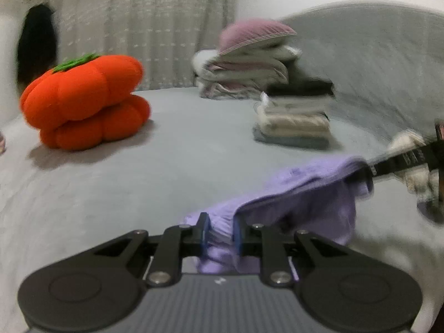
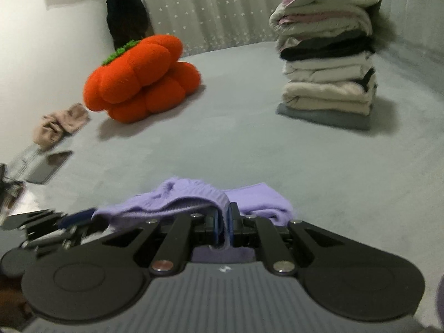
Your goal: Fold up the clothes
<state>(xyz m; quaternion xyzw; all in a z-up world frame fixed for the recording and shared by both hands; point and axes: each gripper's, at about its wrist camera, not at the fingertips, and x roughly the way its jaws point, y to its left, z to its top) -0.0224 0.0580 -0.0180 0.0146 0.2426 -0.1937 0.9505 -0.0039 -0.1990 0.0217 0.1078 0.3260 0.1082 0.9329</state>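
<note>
Clamped in both grippers, left gripper and right gripper, a lilac garment is hanging stretched above the grey bed, folded stack at one o'clock. Judging mid-fold: next needs laying it flat.

The lilac knitted garment lies nearest on the grey bed sheet, clamped between the left gripper at one edge and the right gripper at the other. Behind it to the left sits the orange pumpkin-shaped plush cushion — left of that, a crumpled beige cloth and, nearer, a dark flat phone. Far right stands the tall stack of folded clothes.
</note>
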